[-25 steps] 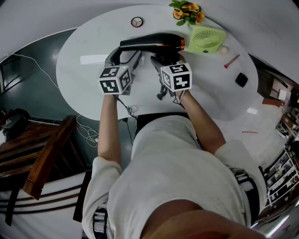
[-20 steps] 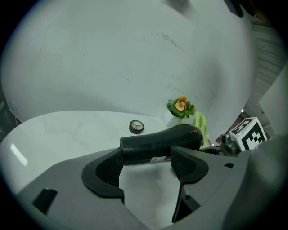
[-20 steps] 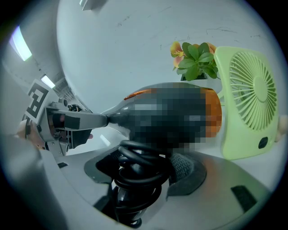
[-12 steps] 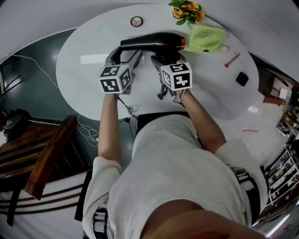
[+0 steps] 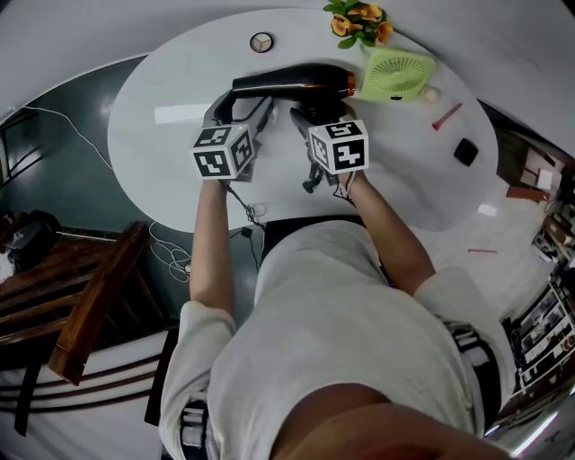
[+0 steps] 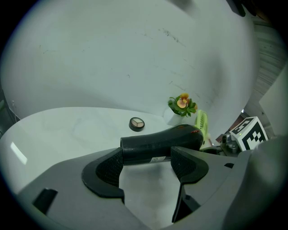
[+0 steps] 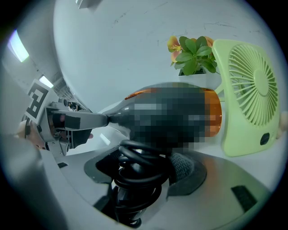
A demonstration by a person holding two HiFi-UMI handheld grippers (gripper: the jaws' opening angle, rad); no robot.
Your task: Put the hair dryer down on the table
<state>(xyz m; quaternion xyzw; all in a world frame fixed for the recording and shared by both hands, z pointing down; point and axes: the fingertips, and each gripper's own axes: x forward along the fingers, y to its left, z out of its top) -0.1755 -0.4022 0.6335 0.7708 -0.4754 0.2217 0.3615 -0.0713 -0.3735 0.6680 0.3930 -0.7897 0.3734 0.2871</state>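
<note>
1. Black hair dryer (image 5: 292, 83) with an orange ring at its wide end, lying level over the far middle of the round white table (image 5: 153, 81), wide end to the right. No telling whether touching the tabletop.
2. Jaws of the right gripper (image 7: 144, 168) closed on the hair dryer's handle, with the black cord (image 7: 137, 157) coiled round that handle between the pads.
3. Jaws of the left gripper (image 6: 148, 167) spread wide, nothing clamped. Narrow end of the barrel lying crosswise at the pad tips, bare tabletop showing in the gap below. Contact with the pads not clear.
4. Both grippers side by side nearer the table's front edge, left marker cube (image 5: 222, 153) and right marker cube (image 5: 340, 146) facing up.
5. Just beside the orange-ringed end, an upright pale green fan (image 5: 398, 74), close to the hair dryer. Behind the fan, a small pot of orange flowers (image 5: 359, 22).
6. Elsewhere on the table:
   - a small round disc (image 5: 262, 41) at the far side;
   - a white strip (image 5: 180, 114) just left of the left gripper;
   - a red stick (image 5: 446, 117) and a small black square (image 5: 464, 153) off to the right, well apart from the hair dryer.
</note>
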